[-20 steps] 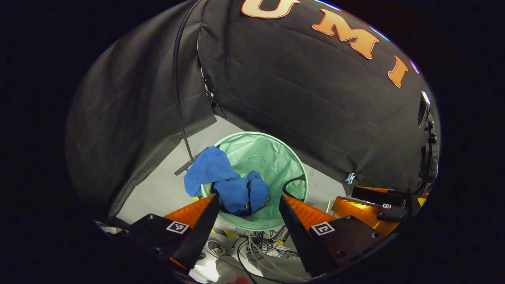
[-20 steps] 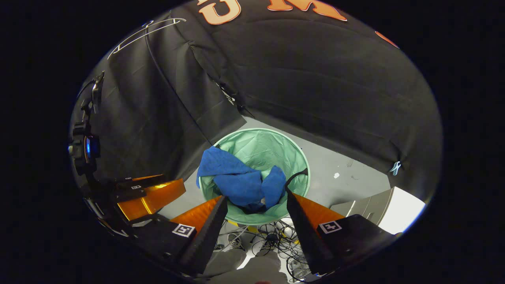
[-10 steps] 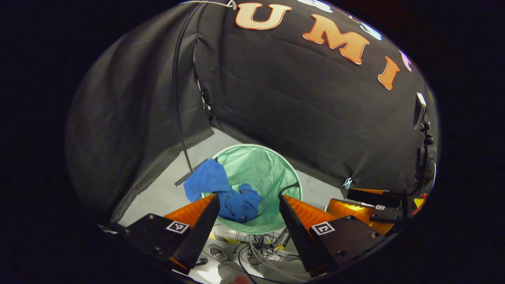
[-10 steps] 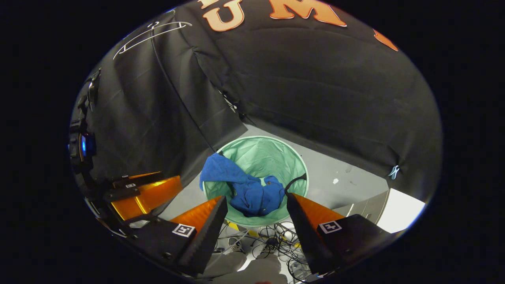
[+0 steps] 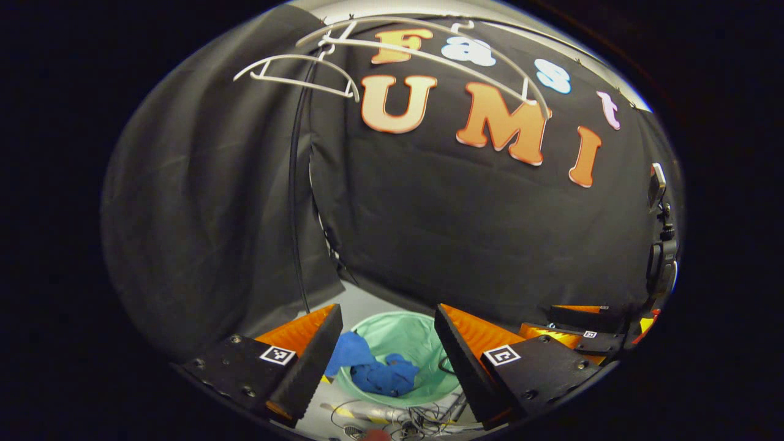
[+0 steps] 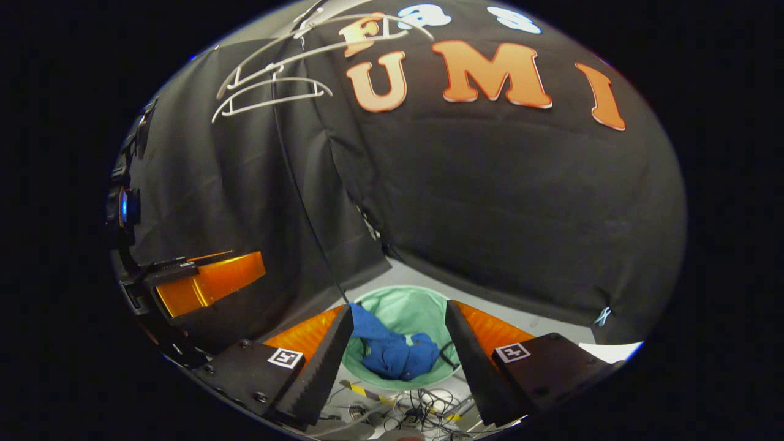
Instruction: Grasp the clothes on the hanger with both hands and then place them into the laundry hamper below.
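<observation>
Blue clothes (image 5: 376, 370) below parted tongs (image 5: 387, 355)

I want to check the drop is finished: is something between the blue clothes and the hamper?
Nothing visible is. The blue clothes already lie inside the green hamper, with one part draped over its rim on the side toward the black cable.

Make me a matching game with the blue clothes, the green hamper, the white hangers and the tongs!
Things:
1. blue clothes
2. laundry hamper
3. white hangers
4. left tongs

Descriptions:
A. bare, up high against the black cloth
B. open, gripping nothing
C. mint green, standing on the floor
D. crumpled, partly draped over a rim

Pairs: 1-D, 2-C, 3-A, 4-B
</observation>
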`<state>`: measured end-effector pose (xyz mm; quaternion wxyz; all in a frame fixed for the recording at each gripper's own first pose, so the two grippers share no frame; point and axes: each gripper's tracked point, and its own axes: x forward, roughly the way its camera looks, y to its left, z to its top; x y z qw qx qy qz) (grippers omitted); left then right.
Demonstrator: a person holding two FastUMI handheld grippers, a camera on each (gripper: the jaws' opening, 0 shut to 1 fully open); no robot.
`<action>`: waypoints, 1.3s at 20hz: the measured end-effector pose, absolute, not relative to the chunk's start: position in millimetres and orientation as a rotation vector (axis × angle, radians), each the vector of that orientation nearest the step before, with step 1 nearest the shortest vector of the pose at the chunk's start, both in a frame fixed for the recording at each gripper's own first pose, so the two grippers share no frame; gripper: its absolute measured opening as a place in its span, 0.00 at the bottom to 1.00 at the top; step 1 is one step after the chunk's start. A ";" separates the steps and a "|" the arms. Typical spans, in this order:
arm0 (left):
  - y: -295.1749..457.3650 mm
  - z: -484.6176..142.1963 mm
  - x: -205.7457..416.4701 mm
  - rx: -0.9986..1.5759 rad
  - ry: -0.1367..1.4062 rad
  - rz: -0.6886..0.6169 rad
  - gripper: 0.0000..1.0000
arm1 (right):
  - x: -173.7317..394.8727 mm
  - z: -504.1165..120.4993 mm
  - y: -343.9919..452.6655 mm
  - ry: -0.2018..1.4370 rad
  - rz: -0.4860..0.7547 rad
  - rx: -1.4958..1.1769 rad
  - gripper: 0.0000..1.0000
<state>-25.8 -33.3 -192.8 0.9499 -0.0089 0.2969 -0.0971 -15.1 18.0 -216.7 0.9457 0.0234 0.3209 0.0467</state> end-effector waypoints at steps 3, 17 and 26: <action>-35.2 -145.4 -8.2 -0.043 0.507 -0.190 0.96 | 1.6 -168.5 20.9 0.551 0.094 0.062 0.98; 3.0 25.5 15.2 -0.063 0.145 -0.083 0.92 | 18.6 -5.8 -22.4 0.170 0.027 0.020 0.89; -0.1 54.2 13.7 -0.074 0.084 -0.083 0.92 | 15.5 26.9 -49.4 0.080 -0.045 0.040 0.89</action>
